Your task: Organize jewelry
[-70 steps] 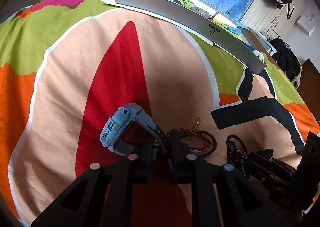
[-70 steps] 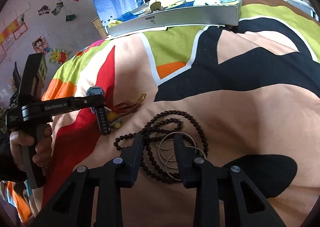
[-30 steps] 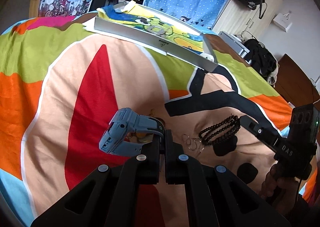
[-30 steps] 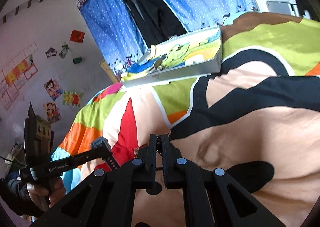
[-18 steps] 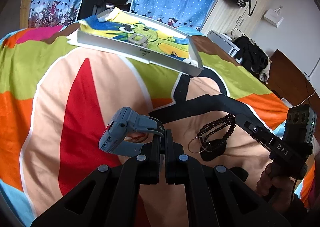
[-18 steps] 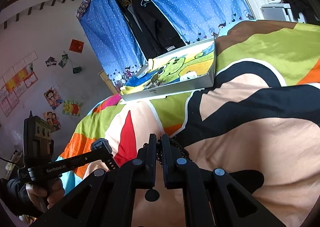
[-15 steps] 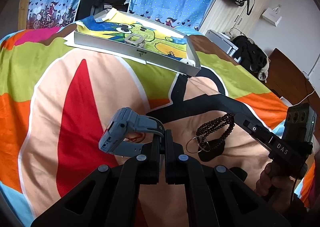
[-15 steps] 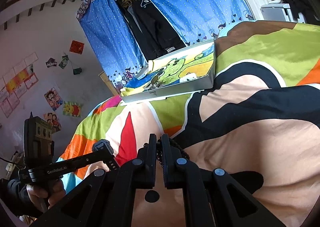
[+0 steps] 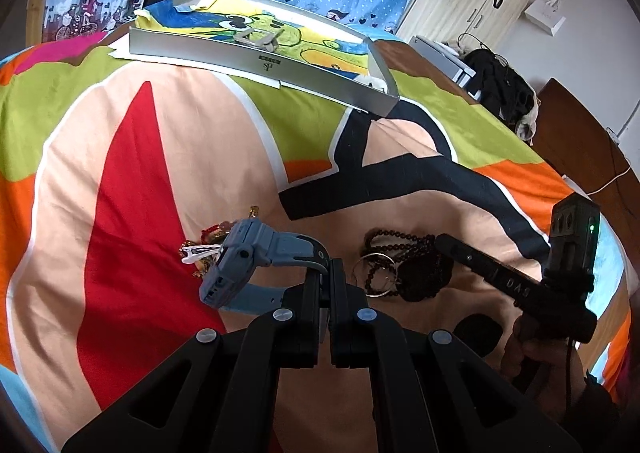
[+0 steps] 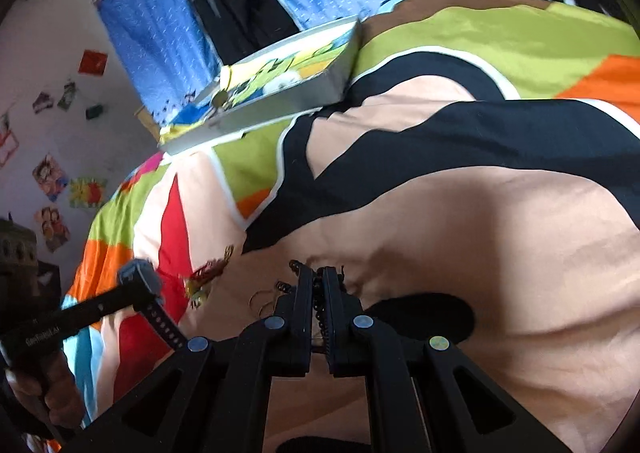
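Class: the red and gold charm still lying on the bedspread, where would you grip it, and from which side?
Grip the red cord at its upper end, coming from above: it lies flat, and that end pokes clear of the watch held in the left gripper.

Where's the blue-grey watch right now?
In the left wrist view the watch sits low centre, clamped by its strap in the left gripper, above the red-and-gold trinkets.

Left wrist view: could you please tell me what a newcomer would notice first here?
Probably the blue-grey watch, clamped by its strap in the left gripper above the brightly patterned bedspread. To its right, dark beads and metal rings hang bunched from the right gripper. Further back lies a silver tray with a cartoon lining.
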`<state>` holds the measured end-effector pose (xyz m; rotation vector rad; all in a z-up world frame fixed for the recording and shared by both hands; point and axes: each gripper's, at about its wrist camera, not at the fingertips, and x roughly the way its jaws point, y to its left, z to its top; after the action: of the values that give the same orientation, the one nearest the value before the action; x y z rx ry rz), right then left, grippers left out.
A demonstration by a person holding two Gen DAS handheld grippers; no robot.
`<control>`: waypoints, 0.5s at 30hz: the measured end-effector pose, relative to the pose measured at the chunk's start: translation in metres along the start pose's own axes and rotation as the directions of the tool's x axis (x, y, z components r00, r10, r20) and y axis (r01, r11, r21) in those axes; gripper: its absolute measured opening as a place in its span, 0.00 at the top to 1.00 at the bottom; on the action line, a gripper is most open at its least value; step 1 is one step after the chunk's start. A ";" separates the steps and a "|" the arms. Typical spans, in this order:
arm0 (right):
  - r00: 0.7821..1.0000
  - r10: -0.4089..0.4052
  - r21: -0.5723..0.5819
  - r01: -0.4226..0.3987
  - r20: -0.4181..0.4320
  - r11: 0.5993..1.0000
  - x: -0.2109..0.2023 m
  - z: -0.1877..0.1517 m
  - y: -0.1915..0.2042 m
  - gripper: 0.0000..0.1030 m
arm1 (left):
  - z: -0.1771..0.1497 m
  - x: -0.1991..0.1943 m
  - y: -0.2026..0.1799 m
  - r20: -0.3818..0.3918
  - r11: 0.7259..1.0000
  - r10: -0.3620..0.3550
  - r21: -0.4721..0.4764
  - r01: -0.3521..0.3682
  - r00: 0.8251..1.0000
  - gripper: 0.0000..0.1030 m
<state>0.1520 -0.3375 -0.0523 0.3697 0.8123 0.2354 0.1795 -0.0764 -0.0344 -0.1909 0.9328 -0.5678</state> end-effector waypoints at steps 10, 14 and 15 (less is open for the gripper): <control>0.989 -0.003 -0.065 0.012 0.147 0.998 -0.034 0.019 0.014 0.95 | -0.006 0.002 -0.003 -0.008 1.000 -0.013 0.011 0.013 1.000 0.98; 0.986 0.014 -0.071 -0.002 0.164 0.997 -0.039 0.022 0.017 0.95 | -0.005 -0.001 -0.005 -0.004 1.000 -0.016 0.018 0.017 1.000 0.98; 0.986 0.021 -0.070 -0.009 0.167 0.997 -0.040 0.023 0.017 0.95 | -0.005 -0.001 -0.005 -0.002 1.000 -0.017 0.019 0.017 1.000 0.98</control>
<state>0.1410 -0.3410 -0.0042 0.3260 0.6338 0.2427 0.1730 -0.0794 -0.0346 -0.1815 0.9284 -0.5929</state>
